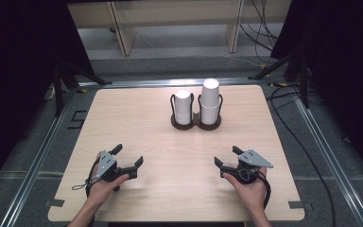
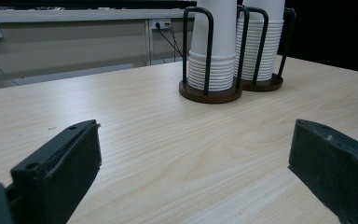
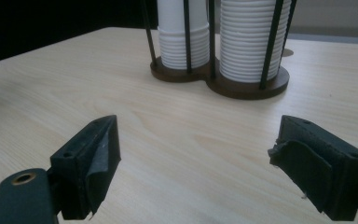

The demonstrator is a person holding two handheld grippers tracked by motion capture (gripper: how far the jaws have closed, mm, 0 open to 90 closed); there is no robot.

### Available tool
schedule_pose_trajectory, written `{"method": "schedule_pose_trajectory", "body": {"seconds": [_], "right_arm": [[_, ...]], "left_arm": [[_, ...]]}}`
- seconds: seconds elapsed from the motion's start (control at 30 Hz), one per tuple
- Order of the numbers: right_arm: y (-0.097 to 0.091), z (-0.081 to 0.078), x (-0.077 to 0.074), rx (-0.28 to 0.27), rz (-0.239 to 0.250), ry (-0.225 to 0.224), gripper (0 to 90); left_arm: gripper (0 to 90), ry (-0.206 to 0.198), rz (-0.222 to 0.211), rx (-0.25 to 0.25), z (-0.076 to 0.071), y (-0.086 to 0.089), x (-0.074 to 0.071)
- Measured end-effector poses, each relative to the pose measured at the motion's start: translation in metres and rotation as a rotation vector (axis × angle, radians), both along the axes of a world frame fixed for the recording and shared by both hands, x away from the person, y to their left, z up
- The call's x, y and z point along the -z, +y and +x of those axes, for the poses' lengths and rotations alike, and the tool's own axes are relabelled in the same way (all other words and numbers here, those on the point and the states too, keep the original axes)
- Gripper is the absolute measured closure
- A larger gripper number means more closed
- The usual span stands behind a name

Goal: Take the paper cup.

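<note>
Your left hand [image 1: 103, 185] holds the left gripper [image 1: 129, 161] low over the near left of the worktop [image 1: 137, 123], jaws spread wide with nothing between them and angled toward the centre. Your right hand [image 1: 246, 185] holds the right gripper [image 1: 228, 157] at the near right in a mirrored pose, jaws likewise wide apart and empty. Both forearms enter from the near edge, and the two grippers sit well apart from each other.

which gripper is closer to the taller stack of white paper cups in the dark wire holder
Right. The right gripper sits just right of and below the taller white cup stack; the left gripper lies farther off to its left. Both rest open on the table.
</note>
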State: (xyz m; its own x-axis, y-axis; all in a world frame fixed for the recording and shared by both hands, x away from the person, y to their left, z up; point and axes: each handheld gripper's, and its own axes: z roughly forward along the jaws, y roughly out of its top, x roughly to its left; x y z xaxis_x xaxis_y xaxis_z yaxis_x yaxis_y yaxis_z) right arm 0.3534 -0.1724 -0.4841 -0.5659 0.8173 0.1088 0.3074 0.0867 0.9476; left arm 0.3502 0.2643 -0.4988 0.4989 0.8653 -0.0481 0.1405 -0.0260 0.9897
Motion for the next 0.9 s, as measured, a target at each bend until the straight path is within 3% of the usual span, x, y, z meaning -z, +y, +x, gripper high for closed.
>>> {"method": "schedule_pose_trajectory", "body": {"seconds": [0.03,0.07,0.1,0.17,0.2,0.23,0.3,0.37,0.43,0.47,0.5,0.57,0.6,0.67,0.7,0.9], "right_arm": [[0.000,0.002,0.000,0.001,-0.015,-0.034,14.4],[0.001,0.001,-0.002,0.015,-0.002,-0.019,14.5],[0.001,0.004,-0.004,-0.004,-0.008,-0.047,14.5],[0.004,0.003,-0.007,0.017,-0.001,-0.035,14.4],[0.005,0.004,-0.008,-0.010,-0.010,-0.022,14.5],[0.005,0.006,-0.008,-0.009,-0.021,-0.049,14.4],[0.010,0.006,-0.011,-0.014,-0.019,-0.028,14.4],[0.013,0.007,-0.013,-0.023,-0.003,-0.052,14.5],[0.015,0.007,-0.016,-0.014,-0.006,-0.046,14.5],[0.014,0.008,-0.018,-0.015,-0.027,-0.052,14.5],[0.017,0.010,-0.018,-0.025,0.003,-0.059,14.5],[0.018,0.011,-0.022,-0.011,-0.005,-0.068,14.6],[0.019,0.014,-0.024,-0.012,-0.006,-0.081,14.7],[0.021,0.017,-0.026,-0.026,0.018,-0.069,14.7],[0.022,0.020,-0.027,-0.016,-0.001,-0.084,14.7],[0.034,0.033,-0.036,-0.025,0.016,-0.106,14.9]], "left_arm": [[1.9,0.023,0.016,0.001,-0.001,0.000,-0.001],[1.9,0.023,0.016,0.001,-0.001,0.000,-0.001],[1.9,0.009,0.005,0.010,0.004,-0.002,-0.001],[2.0,0.019,0.003,0.011,0.007,-0.003,-0.005],[2.1,0.021,0.007,0.010,0.008,-0.004,-0.007],[2.1,0.016,0.009,0.019,0.010,-0.006,-0.008],[2.2,0.002,0.015,0.035,0.014,-0.008,-0.009],[2.2,0.009,0.014,0.038,0.018,-0.010,-0.010],[2.2,0.010,0.013,0.043,0.022,-0.012,-0.011],[2.2,0.016,0.022,0.045,0.024,-0.012,-0.013],[2.2,0.015,0.018,0.049,0.027,-0.014,-0.013],[2.2,0.014,0.017,0.049,0.029,-0.015,-0.014],[2.3,0.000,0.000,0.057,0.037,-0.018,-0.015],[2.6,0.020,0.012,0.059,0.041,-0.021,-0.016],[3.1,0.019,0.011,0.064,0.045,-0.022,-0.016],[3.8,0.034,0.015,0.072,0.061,-0.033,-0.015]]}}
